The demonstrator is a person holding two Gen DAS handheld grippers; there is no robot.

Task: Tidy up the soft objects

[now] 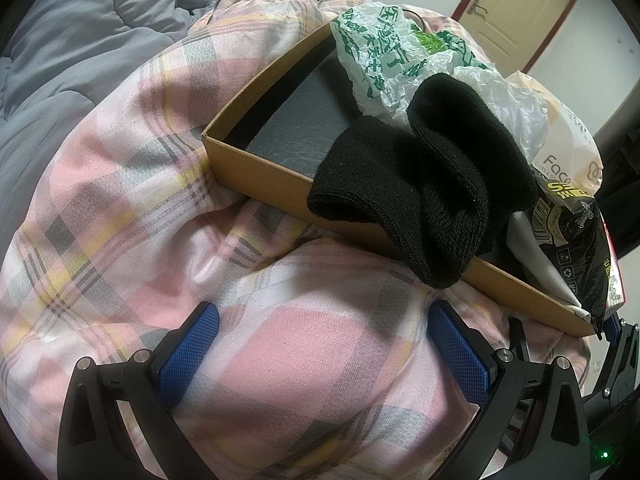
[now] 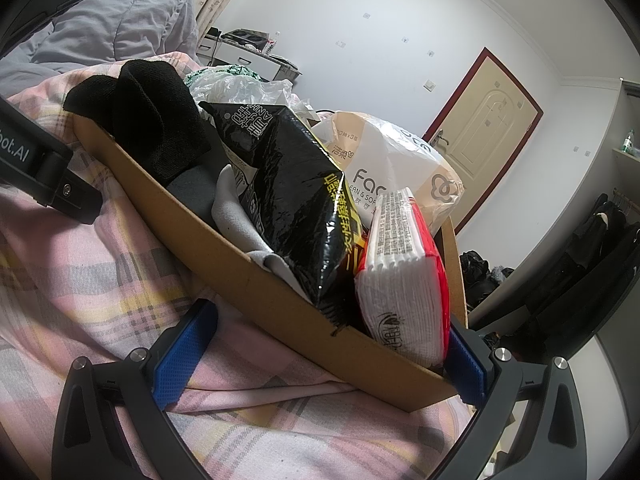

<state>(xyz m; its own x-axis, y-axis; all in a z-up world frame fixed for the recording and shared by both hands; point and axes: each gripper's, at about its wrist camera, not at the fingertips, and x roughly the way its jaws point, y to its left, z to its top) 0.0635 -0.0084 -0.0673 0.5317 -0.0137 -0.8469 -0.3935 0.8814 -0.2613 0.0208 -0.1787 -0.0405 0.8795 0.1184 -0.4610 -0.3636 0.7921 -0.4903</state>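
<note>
Knit black hat (image 1: 432,184) droops over cardboard box (image 1: 256,162).

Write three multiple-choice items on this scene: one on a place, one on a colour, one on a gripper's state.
1. Where does the black knit sock lie?
A. draped over the box wall
B. flat on the grey quilt
C. on the floor

2. What colour are the gripper pads?
A. red
B. blue
C. green

3. How is the left gripper?
A. shut on the sock
B. shut on a bag
C. open

Answers: 1 A, it hangs over the cardboard box edge; 2 B, both pads show blue; 3 C, its fingers stand wide apart over the plaid blanket, holding nothing.
</note>
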